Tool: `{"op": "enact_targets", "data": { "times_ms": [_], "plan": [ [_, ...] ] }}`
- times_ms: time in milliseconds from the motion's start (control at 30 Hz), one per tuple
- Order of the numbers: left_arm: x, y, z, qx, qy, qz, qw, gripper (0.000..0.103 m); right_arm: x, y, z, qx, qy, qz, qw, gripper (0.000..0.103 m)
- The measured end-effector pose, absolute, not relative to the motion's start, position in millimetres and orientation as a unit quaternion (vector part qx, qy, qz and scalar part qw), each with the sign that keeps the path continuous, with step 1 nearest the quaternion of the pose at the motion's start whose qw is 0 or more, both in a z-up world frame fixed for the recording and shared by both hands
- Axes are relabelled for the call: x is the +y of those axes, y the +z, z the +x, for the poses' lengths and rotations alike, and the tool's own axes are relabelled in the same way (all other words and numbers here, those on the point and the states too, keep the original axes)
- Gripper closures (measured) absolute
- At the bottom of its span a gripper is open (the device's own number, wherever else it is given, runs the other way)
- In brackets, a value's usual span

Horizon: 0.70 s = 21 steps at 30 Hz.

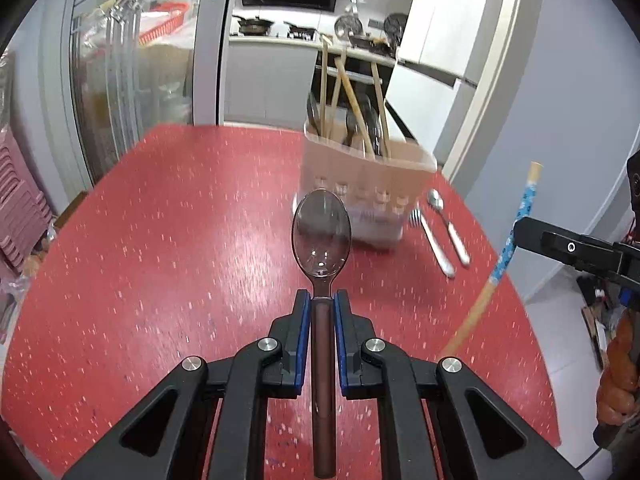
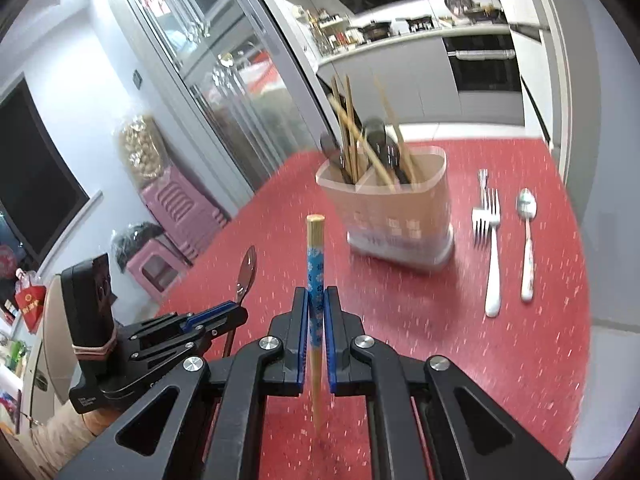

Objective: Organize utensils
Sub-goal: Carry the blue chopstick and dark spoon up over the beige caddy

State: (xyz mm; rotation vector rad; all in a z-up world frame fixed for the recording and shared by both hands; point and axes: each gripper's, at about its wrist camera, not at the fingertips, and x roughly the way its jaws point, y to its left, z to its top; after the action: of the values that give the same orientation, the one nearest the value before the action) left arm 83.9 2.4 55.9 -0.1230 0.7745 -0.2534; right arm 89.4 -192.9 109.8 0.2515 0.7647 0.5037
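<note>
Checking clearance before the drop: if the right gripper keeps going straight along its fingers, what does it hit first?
Probably the utensil holder. The right gripper, shut on a chopstick, points slightly left of it, so the red table just short of it is possible; depth is unclear.

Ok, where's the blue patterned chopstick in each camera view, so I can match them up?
Left wrist view: the chopstick slants along the right edge, held by the right gripper.
Right wrist view: the chopstick stands at centre, clamped between the right gripper pads.
Shared landmark: the utensil holder on the red table.
</note>
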Motion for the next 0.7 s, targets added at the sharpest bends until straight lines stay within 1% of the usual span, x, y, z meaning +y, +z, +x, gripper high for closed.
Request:
{"op": "enact_targets", "data": {
  "times_ms": [267, 467, 700],
  "plan": [
    [10, 101, 127, 0.323, -0.119, -0.088, 0.935, 0.066, -199, 162, 117, 0.323, 0.237, 0.109, 0.91, 0.095],
    [11, 131, 166, 0.282, -0.122, -0.112, 0.945, 0.066, -205, 216, 139, 0.28, 0.224, 0.084, 0.93, 0.095],
    [10, 145, 207, 0.239, -0.117, -0.141, 0.954, 0.066, -216, 248, 170, 0.263, 0.202, 0.075, 0.94, 0.095]
  ]
}}
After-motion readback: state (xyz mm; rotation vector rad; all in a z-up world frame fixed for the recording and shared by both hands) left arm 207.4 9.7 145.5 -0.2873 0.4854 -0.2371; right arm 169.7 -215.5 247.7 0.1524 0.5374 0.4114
